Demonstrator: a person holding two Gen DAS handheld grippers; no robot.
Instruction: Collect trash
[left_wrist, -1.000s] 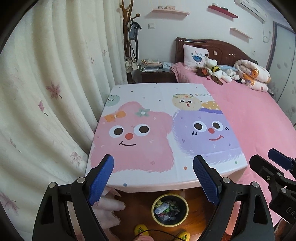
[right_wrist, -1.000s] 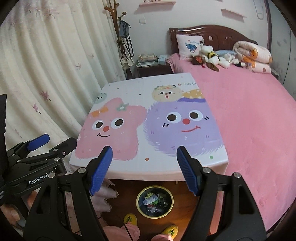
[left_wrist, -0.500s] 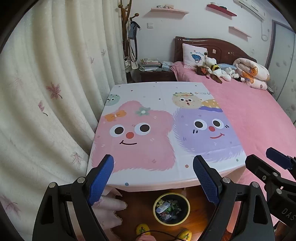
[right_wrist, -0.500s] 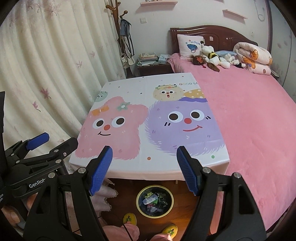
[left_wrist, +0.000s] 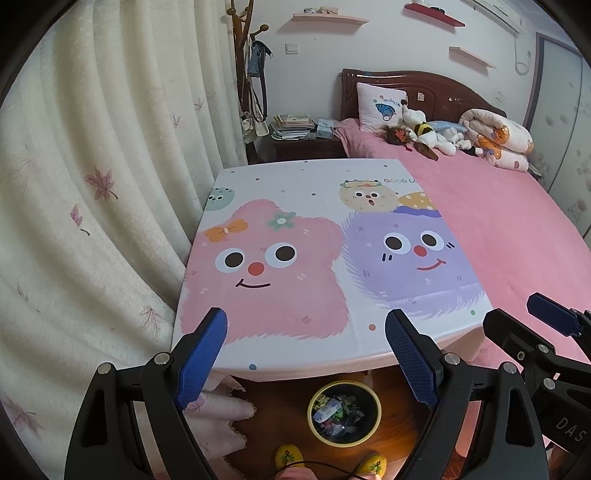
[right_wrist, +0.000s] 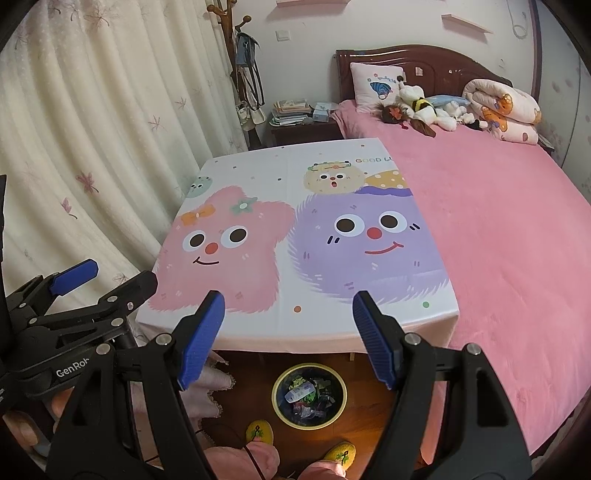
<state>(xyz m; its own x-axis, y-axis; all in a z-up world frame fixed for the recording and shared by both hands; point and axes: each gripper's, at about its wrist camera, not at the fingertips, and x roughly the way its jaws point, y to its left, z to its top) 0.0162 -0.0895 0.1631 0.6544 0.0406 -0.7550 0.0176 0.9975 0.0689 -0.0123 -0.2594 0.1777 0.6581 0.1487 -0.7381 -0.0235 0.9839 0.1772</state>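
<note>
Blue rubber pads face each other on both of your tools, and both sets of jaws stand wide apart with nothing between them. Your left gripper (left_wrist: 306, 354) fills the bottom of the left wrist view, held above the near edge of the table (left_wrist: 314, 363); your right gripper (right_wrist: 288, 339) sits the same way at the bottom of the right wrist view. Each tool shows up in the other's frame: the right one pokes in at the lower right edge of the left view, and the left one (right_wrist: 96, 282) lies at the lower left of the right view, its jaws also spread.

You are looking down a tabletop covered by a cartoon tablecloth (left_wrist: 295, 206), with a pink fuzzy face on the left half and a purple one on the right. The trash bin (left_wrist: 344, 411), a round yellow-rimmed pail, stands on the wooden floor at the bottom centre of both views, just below the table's near edge, and it holds crumpled wrappers and a small plastic bottle (right_wrist: 300, 392). Your yellow slippers (right_wrist: 259, 431) appear right below the bin. Cream curtains (left_wrist: 92, 184) fill the left side of each frame, and a pink bed (right_wrist: 498, 221) runs along the right, touching the table's side.
</note>
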